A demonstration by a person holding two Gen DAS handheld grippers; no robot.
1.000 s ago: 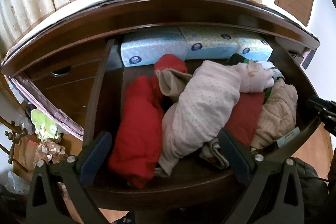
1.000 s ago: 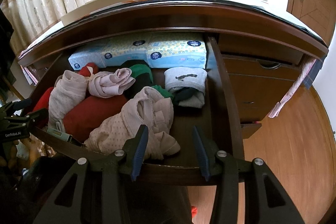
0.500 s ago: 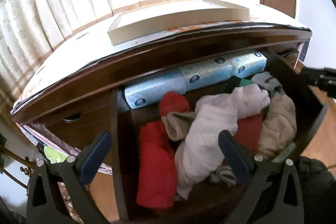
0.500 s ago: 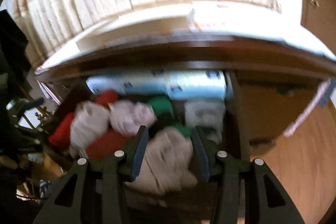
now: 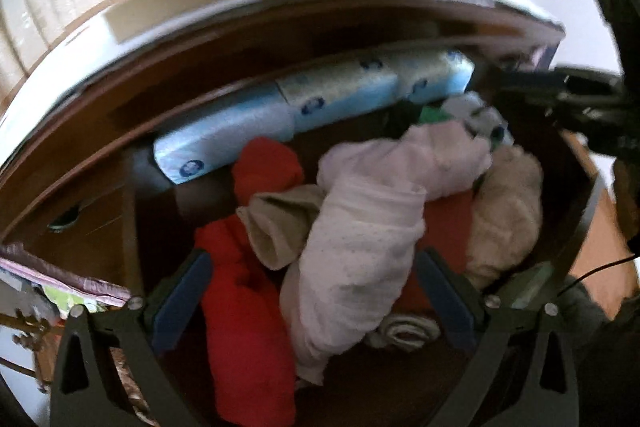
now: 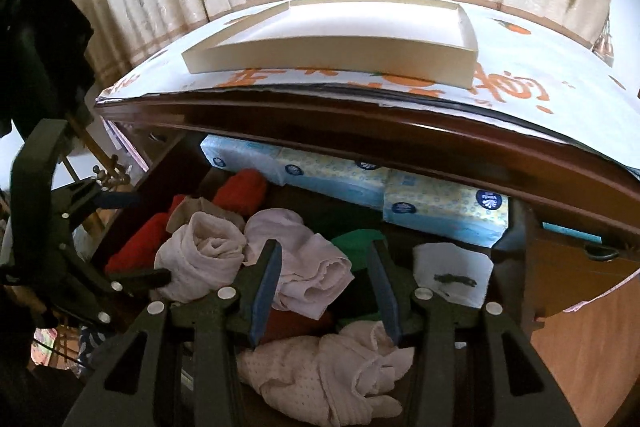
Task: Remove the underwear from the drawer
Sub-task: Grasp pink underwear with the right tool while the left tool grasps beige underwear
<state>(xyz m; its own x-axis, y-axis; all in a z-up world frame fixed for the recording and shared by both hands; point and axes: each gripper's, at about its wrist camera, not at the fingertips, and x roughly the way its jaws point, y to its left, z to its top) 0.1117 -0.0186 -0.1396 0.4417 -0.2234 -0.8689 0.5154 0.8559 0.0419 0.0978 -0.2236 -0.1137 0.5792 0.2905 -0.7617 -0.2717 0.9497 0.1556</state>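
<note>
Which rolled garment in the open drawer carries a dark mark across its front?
The white roll at the drawer's right end, beside the tissue packs. A dark streak crosses it; the pink, red and green bundles show none.

- The right gripper has come up and forward over the open drawer: the white tray on the dresser top, edge-on a second ago, now shows its inside.
- Its fingers, then above the beige dotted garment, now frame the pale pink roll and green cloth, nothing between them.
- The left gripper has shifted and rolled; the drawer contents sit tilted, and it seems, through blur, nearer the white dotted garment.
- The right gripper's body now intrudes further at the left view's right edge.
</note>
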